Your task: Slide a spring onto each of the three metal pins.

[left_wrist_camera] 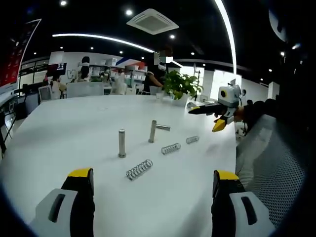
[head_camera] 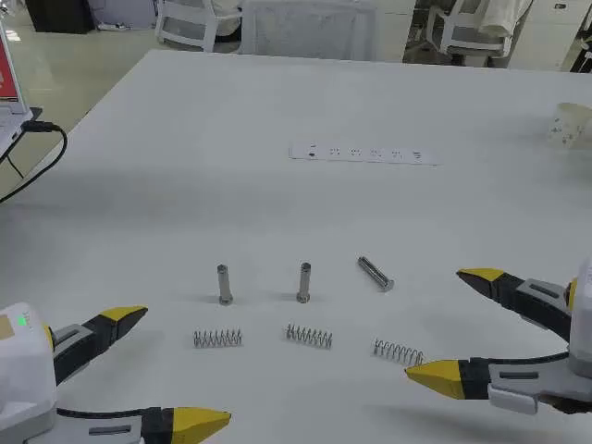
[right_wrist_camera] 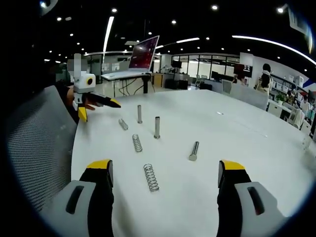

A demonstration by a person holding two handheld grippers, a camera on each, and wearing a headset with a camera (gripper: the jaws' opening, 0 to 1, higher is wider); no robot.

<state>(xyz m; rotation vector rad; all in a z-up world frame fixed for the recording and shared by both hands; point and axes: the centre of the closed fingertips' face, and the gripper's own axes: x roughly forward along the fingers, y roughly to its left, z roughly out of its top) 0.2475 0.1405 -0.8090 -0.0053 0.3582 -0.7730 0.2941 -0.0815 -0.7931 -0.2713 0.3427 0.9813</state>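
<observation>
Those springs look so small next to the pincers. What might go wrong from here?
The right-hand pin lies on its side and may roll when a spring is pushed on.
The left pin and middle pin stand unsupported; a nudge could topple them.
The springs lie flat on the table; a jaw could squash or flick one.

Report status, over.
Left claw and right claw open, empty. Three springs loose on table, none on pins. Two upright, third pin lying flat. Nothing blocking.
</observation>
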